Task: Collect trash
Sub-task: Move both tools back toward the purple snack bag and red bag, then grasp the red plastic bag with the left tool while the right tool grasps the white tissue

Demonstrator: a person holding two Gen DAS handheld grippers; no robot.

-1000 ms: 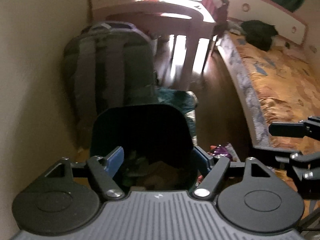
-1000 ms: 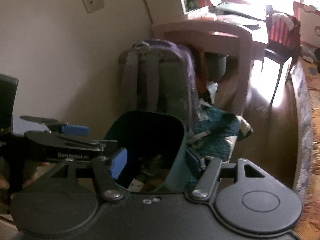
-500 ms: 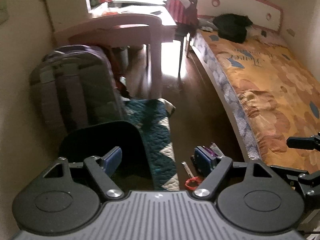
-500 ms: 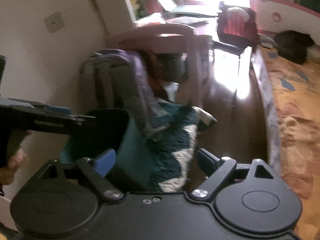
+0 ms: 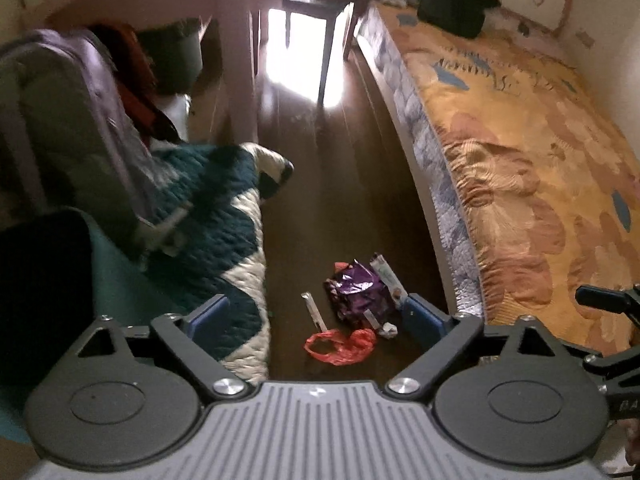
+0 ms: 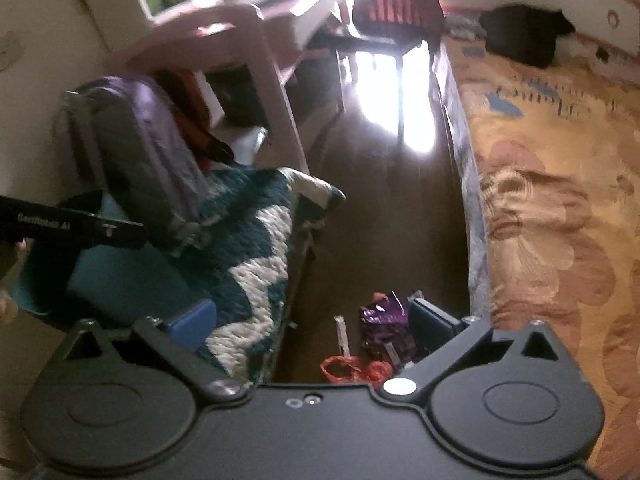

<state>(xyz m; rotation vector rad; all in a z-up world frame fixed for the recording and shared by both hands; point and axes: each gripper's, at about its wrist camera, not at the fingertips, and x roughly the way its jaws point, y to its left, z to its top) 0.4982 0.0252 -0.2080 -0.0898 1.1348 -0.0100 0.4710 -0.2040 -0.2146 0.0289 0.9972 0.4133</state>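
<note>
Several wrappers (image 5: 362, 294) on dark floor, bin (image 5: 44, 280) cut off, blurred backpack (image 5: 72, 128)

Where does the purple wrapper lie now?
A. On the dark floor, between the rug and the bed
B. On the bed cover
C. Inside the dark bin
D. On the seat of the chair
A: the purple wrapper sits on the dark floor, with the teal and white rug on one side and the bed on the other.
</note>
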